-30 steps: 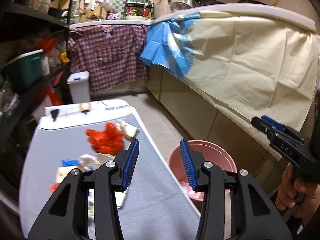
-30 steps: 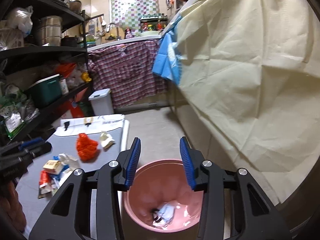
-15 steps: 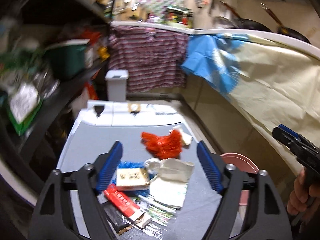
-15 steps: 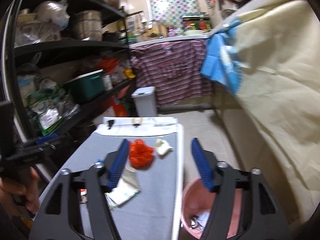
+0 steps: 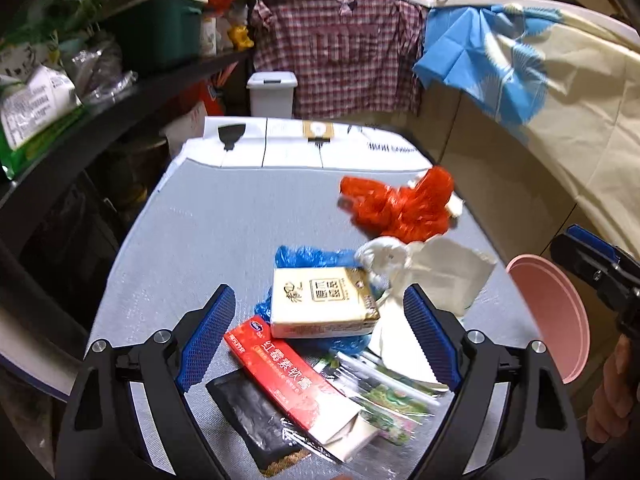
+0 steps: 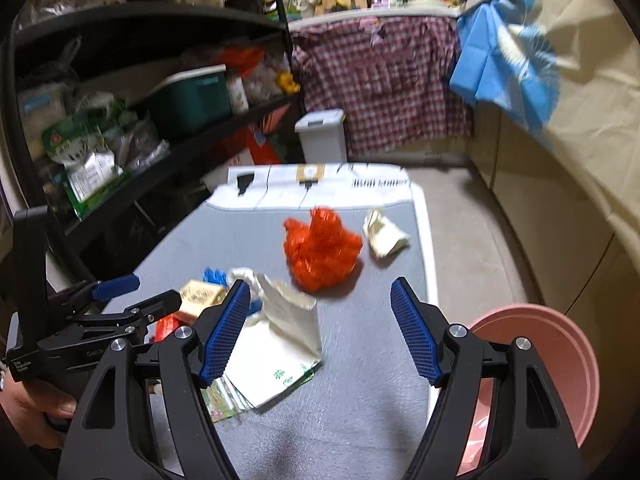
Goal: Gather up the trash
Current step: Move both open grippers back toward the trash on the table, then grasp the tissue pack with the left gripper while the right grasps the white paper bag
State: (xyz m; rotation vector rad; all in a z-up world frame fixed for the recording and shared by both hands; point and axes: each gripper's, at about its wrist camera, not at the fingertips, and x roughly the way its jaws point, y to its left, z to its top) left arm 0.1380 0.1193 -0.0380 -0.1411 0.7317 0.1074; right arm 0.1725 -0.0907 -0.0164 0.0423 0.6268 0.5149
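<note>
Crinkled red plastic bag, glossy cream carton

A matt grey woven-textured tabletop bears a crinkled glossy red plastic bag, a smooth cream cardboard carton and, nearest, clear shiny plastic wrappers; at right stands a smooth pink plastic bucket.

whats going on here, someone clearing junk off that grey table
Yes. A person holds a gripper in each hand over a grey table strewn with trash. The left gripper, its jaws opening, frames a cream box. The right gripper is open and empty. A pink bin waits beside the table.
</note>
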